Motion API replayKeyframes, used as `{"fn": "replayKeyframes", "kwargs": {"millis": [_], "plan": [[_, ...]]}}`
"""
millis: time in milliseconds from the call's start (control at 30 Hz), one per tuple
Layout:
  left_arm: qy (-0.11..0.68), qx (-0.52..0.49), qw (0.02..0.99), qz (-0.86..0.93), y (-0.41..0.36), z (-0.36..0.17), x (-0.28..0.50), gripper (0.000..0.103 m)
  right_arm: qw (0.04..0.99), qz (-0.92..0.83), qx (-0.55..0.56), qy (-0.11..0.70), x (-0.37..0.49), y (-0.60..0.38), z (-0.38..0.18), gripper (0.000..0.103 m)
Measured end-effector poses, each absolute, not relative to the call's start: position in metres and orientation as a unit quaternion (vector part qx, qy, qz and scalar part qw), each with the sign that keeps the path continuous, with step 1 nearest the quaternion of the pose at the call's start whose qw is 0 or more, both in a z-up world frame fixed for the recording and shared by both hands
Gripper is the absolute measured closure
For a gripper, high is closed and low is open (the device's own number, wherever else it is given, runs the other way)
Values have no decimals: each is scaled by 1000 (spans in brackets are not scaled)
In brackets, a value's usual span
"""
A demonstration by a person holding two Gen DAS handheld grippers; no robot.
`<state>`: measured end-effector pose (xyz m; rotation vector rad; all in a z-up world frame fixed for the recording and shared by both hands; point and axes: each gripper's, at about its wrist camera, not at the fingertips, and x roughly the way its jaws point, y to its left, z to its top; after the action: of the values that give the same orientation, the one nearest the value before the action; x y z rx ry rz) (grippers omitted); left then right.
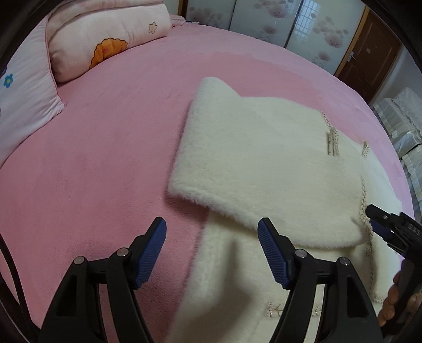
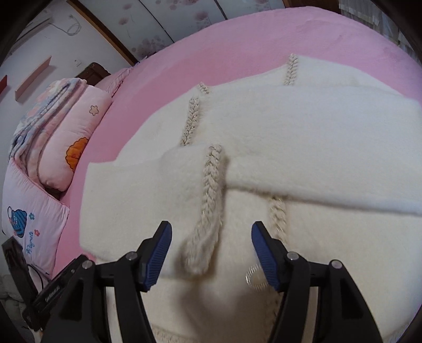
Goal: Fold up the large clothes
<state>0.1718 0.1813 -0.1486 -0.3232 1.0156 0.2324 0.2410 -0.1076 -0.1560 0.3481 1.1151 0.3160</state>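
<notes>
A cream fluffy coat (image 1: 263, 158) with braided trim lies on the pink bed, both sleeves folded across its body. My left gripper (image 1: 211, 228) hovers open above the coat's near left edge, nothing between its blue pads. In the right wrist view the same coat (image 2: 303, 137) fills the middle. My right gripper (image 2: 211, 232) stands open over it, and the braided cuff (image 2: 208, 211) of a folded sleeve lies below the gap, not pinched. The right gripper (image 1: 379, 224) also shows at the right edge of the left wrist view, held by a hand (image 1: 393, 300).
Pink pillows and a folded quilt (image 1: 100, 37) are stacked at the head of the bed (image 1: 92, 171). Sliding wardrobe doors (image 1: 263, 18) and a brown door (image 1: 369, 52) stand beyond it. Covered furniture (image 1: 403, 118) sits to the right. A dark device (image 2: 50, 293) lies at the bed's near left.
</notes>
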Motion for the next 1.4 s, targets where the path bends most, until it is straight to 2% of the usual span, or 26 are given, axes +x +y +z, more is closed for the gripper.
{"fn": "replayKeyframes", "kwargs": {"millis": [67,100,133,167,267,433,533,667,733,767,867,900,967,1100,1267,1300,1333,1367,1400], "plan": [[483,-156,854,113,184,-151,174,33,818,161,151,531,248,-96,-163,41],[482,-156,854,115,185,-153,176,33,821,163,135,530,248,-88,-163,45],[481,-158,854,118,187,-154,177,33,823,166,112,531,249,-80,-163,67],[481,-161,854,119,188,-155,178,33,824,171,90,532,249,-73,-161,86],[477,-174,853,119,189,-156,185,33,850,199,57,484,244,-62,-126,88],[460,-174,864,110,178,-150,205,33,912,177,34,369,254,-75,-45,88],[441,-167,876,96,167,-141,218,33,929,116,47,348,274,-109,-32,88],[445,-131,882,87,150,-140,235,33,910,31,75,407,295,-169,-69,83],[450,-117,881,82,146,-143,243,33,881,-4,63,468,304,-190,-107,74],[452,-111,881,81,145,-144,247,33,868,-15,66,492,305,-201,-123,72],[454,-99,881,87,150,-144,261,33,849,-4,125,514,299,-230,-144,71],[455,-97,881,89,151,-144,265,33,846,4,149,512,296,-239,-146,67],[464,-101,876,91,159,-146,279,33,843,17,181,507,295,-251,-147,53],[501,-119,853,87,180,-163,309,33,837,41,199,509,303,-255,-152,52],[543,-136,826,69,186,-189,327,33,838,36,162,520,315,-236,-171,52],[542,-137,827,67,186,-191,327,35,844,38,145,515,313,-229,-171,52],[538,-138,830,60,185,-190,328,61,850,46,125,510,312,-221,-170,60],[534,-144,832,45,185,-189,328,80,854,45,105,507,309,-216,-167,86],[533,-140,833,50,186,-186,329,87,860,38,96,500,306,-215,-162,86]]}}
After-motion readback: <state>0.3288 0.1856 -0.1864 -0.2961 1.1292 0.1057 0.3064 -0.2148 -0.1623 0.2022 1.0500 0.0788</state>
